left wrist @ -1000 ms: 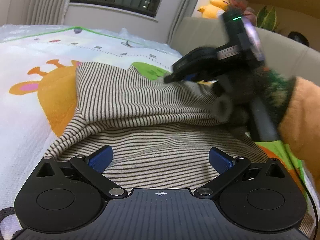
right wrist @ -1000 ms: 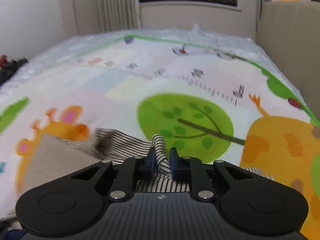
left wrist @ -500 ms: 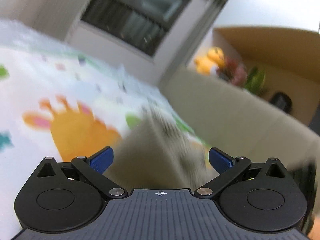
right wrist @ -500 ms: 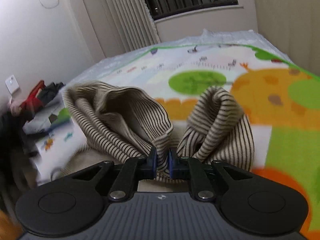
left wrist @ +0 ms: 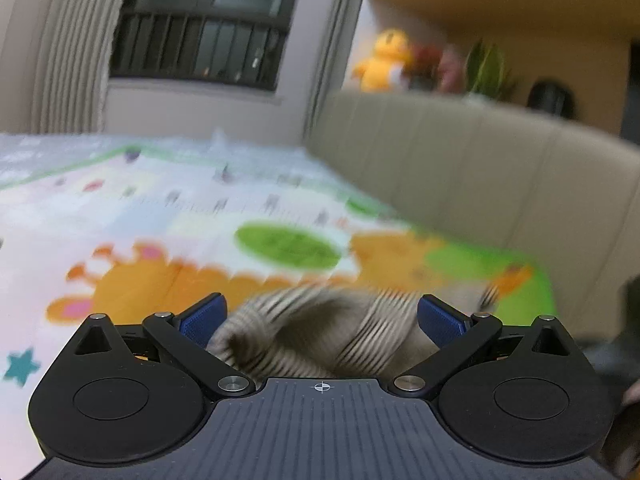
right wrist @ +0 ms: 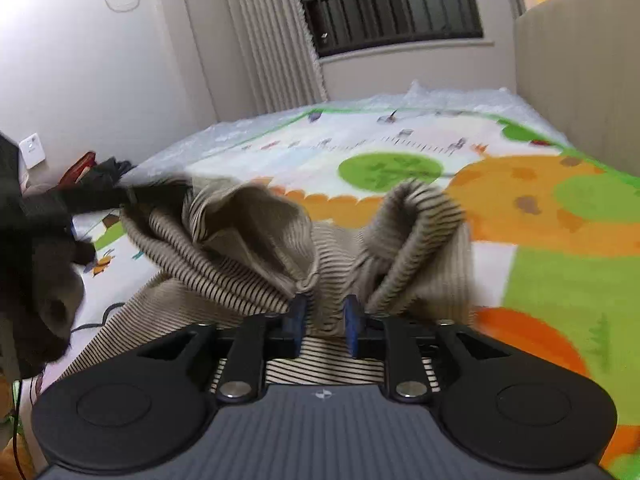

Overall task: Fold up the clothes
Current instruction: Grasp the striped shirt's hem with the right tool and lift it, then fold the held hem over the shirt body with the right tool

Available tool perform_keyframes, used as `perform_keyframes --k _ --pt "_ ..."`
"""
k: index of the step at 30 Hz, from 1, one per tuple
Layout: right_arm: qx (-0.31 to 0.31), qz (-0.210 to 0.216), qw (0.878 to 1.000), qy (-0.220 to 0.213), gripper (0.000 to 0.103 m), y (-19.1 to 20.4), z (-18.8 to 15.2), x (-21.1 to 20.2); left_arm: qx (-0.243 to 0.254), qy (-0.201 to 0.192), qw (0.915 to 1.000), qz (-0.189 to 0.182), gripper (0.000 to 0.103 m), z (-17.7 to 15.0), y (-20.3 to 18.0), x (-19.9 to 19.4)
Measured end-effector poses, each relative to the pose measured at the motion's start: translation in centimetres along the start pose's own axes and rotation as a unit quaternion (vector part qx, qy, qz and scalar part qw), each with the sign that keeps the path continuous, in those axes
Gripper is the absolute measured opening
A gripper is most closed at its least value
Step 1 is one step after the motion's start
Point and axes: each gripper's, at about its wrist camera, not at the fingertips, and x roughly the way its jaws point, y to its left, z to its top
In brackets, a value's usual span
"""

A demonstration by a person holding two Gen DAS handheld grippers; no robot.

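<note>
A beige garment with thin dark stripes point(right wrist: 248, 236) hangs bunched over the colourful play mat point(right wrist: 560, 216). My right gripper point(right wrist: 323, 322) is shut on a fold of it, and cloth drapes to both sides of the blue pads. In the left wrist view the same striped garment point(left wrist: 316, 332) is blurred and sits low between the fingers of my left gripper point(left wrist: 320, 316), which is open wide and holds nothing.
A beige padded headboard point(left wrist: 500, 184) runs along the right of the mat. A dark pile of clothes point(right wrist: 44, 236) lies at the left edge. A window with bars point(left wrist: 200, 52) and curtains are at the far wall. A yellow plush toy point(left wrist: 380, 60) sits on the shelf.
My right gripper has lifted the striped garment off the mat and pulled it back; its jaws stand slightly wider now. My left gripper stayed open and swung up and away from the cloth.
</note>
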Motion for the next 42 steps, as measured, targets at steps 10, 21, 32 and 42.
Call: perform_keyframes --k 10,21,32,42 --pt "-0.007 -0.010 0.996 -0.083 0.051 -0.3 3.4 -1.5 -0.135 0.060 0.9872 0.060 0.103 -3.7 6.7 -0.5" --pt "0.037 -0.084 0.996 0.006 0.047 -3.3 -1.0 2.4 -0.073 -0.079 0.9928 -0.052 0.103 6.2 1.7 -3.3" --pt "0.048 -0.060 0.997 -0.019 0.050 -3.5 -1.3 -0.9 0.018 0.065 0.9960 0.059 0.103 -2.2 1.7 -0.4" --pt "0.120 -0.078 0.988 -0.063 0.072 -5.9 1.3 -2.5 -0.136 0.025 0.9899 -0.029 0.103 -1.3 6.7 -5.3"
